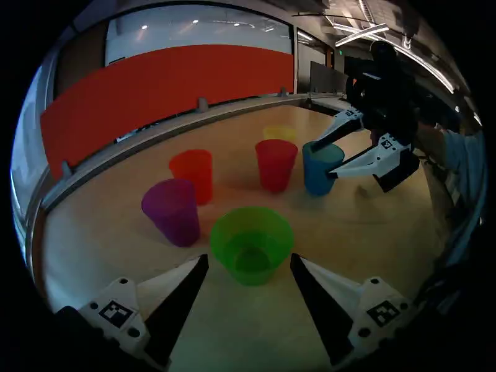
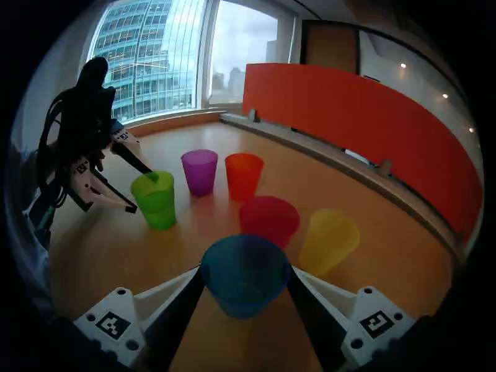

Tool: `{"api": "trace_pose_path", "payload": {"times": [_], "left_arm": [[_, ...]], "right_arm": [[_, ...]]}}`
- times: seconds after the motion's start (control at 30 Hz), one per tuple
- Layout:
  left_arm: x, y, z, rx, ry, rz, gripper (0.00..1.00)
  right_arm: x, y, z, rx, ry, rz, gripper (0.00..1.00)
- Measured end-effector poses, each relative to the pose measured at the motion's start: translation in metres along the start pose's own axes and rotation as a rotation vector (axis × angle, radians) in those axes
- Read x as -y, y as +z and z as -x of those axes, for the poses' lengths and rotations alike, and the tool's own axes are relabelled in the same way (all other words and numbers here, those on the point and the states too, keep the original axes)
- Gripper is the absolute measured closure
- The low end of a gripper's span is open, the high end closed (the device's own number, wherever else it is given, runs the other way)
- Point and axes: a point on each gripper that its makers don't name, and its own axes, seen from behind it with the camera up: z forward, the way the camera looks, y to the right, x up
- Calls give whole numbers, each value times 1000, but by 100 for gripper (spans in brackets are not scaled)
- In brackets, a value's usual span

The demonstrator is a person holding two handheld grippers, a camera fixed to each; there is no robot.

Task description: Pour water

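Note:
A green cup [image 1: 251,245] stands on the wooden table between the fingers of my left gripper [image 1: 248,259], which is open with a sliver of table showing on each side of the cup. In the right gripper view this same gripper [image 2: 142,192] flanks the green cup [image 2: 155,198] at the left. My right gripper [image 2: 245,273] is shut on a blue cup [image 2: 245,276], both fingers against its sides. The left gripper view shows that gripper [image 1: 322,161] holding the blue cup [image 1: 321,168] upright at the right.
Purple [image 1: 172,211], orange [image 1: 193,173], red [image 1: 276,162] and yellow [image 1: 279,132] cups stand upright between the two grippers. An orange partition [image 1: 167,87] runs along the table's far edge. Windows [image 2: 155,56] lie behind the left gripper. A sleeve [image 1: 462,155] shows at the right.

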Motion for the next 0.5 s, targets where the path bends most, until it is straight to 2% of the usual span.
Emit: {"api": "trace_pose_path", "payload": {"times": [0.5], "left_arm": [[2, -6, 5, -1, -1, -13, 2]], "right_arm": [[2, 2, 11, 10, -7, 9, 6]]}}
